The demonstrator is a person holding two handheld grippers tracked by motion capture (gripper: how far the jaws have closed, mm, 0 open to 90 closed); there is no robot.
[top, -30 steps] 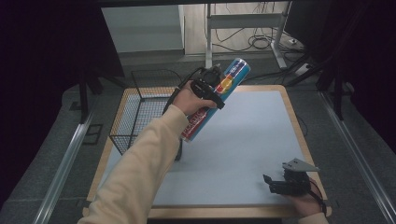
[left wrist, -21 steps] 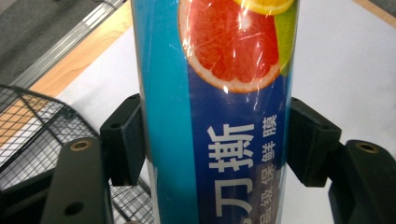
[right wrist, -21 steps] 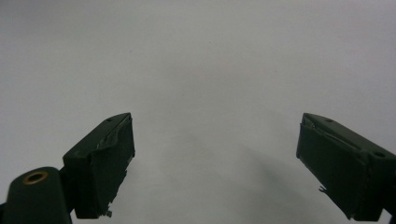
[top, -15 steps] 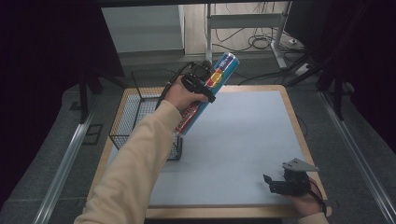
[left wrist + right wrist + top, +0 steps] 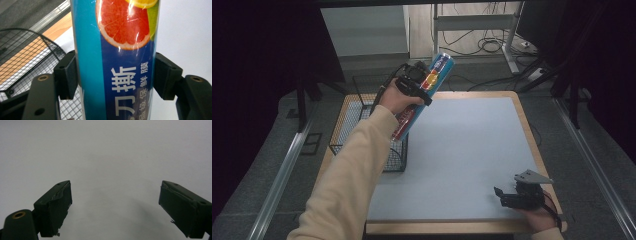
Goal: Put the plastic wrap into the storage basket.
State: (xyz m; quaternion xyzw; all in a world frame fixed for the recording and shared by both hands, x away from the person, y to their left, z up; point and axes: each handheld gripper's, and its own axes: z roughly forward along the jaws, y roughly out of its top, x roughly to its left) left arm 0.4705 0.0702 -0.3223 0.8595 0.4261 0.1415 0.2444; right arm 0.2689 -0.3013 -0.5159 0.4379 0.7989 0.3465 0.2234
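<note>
A long blue cling-film tube (image 5: 424, 92) printed with citrus slices hangs tilted in the air, its lower end over the right side of the black wire basket (image 5: 354, 117). My left gripper (image 5: 414, 86) is shut on the tube's middle. In the left gripper view the tube (image 5: 117, 60) runs upright between the two black pads (image 5: 65, 75), which press on both its sides. My right gripper (image 5: 504, 196) rests low at the front right of the white mat (image 5: 472, 150), open, with nothing between its fingers (image 5: 56, 207).
The wire basket stands at the table's left edge, partly on the wooden border (image 5: 532, 135). Cables (image 5: 492, 45) and a desk leg lie on the floor beyond the table. A metal rail (image 5: 282, 165) runs along the left.
My left gripper has carried the tube leftward and a little higher, from over the mat toward the basket. The right gripper has stayed still.
</note>
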